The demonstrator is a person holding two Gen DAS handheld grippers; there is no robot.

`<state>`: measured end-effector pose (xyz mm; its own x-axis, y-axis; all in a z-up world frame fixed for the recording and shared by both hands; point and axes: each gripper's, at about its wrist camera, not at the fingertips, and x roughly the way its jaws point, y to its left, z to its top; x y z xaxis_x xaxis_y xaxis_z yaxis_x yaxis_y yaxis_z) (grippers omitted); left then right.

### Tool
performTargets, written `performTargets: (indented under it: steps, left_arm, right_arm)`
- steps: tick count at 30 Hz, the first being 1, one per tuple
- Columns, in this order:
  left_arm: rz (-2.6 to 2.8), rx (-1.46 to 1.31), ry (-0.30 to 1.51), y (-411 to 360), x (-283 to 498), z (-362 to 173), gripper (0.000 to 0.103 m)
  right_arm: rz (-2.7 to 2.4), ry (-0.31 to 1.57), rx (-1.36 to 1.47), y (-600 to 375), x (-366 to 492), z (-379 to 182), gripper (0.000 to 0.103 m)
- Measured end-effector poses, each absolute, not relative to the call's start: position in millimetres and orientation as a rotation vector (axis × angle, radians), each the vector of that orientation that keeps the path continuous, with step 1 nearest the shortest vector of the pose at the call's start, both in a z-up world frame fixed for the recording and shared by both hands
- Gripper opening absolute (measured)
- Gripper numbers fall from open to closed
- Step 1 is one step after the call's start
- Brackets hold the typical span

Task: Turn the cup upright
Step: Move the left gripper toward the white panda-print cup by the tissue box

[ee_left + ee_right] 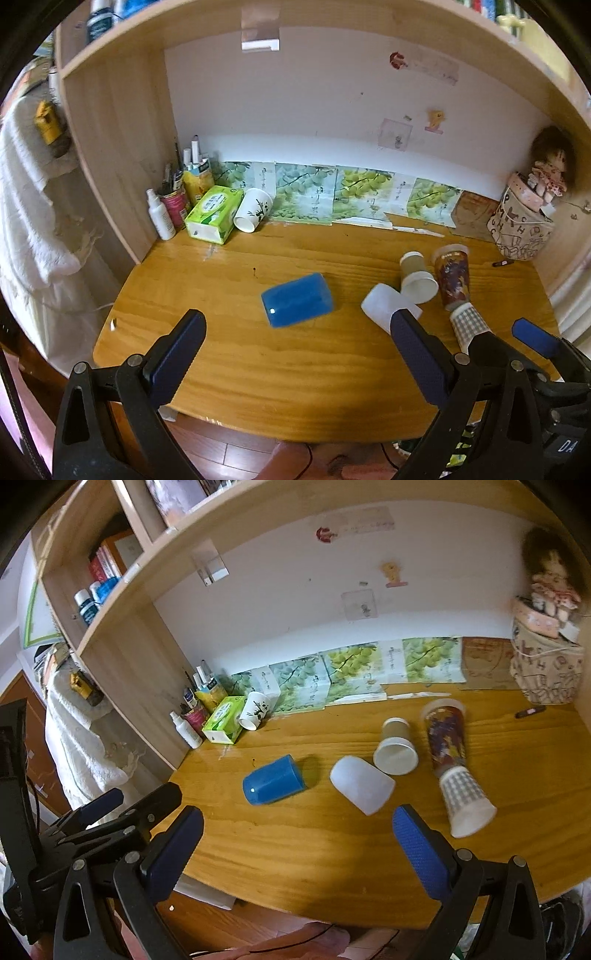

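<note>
Both grippers wide open above the near table edge; cups lie on their sides ahead.

Left gripper [295,354]: textured blue-padded fingers [177,354] spread wide, holding nothing; the blue cup [297,300], smooth glossy plastic, lies on its side just beyond and between them. Right gripper [297,849]: fingers [419,851] equally wide, empty; the frosted white cup [362,784], translucent and rounded, lies ahead between them. Farther right lie a checked paper cup [465,801], a brown paper cup [395,753] and a tall patterned cup [445,738]. Table [295,849]: varnished wood grain. A green tissue pack [225,725] sits at the back left.
</note>
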<state>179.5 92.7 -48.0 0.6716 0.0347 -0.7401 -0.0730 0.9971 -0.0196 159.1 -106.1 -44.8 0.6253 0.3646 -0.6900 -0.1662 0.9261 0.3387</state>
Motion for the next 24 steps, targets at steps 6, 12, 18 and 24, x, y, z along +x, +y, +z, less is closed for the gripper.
performTargets:
  steps: [6, 12, 18, 24]
  left_arm:
    - [0.016, -0.024, 0.9, 106.9, 227.0, -56.8, 0.1]
    - [-0.015, 0.017, 0.952, 118.0, 273.8, -70.1, 0.1]
    - [-0.056, 0.011, 1.002, 131.5, 323.1, -83.1, 0.1]
    - [-0.062, 0.051, 1.03, 145.5, 370.3, -98.9, 0.1]
  right_arm:
    - [0.277, 0.927, 0.304, -86.2, 213.0, -55.9, 0.103]
    - [0.234, 0.969, 0.329, -70.2, 251.0, -67.2, 0.103]
    - [0.193, 1.003, 0.394, -57.9, 291.8, -78.8, 0.103]
    - [0.165, 1.019, 0.447, -45.7, 336.8, -93.7, 0.103]
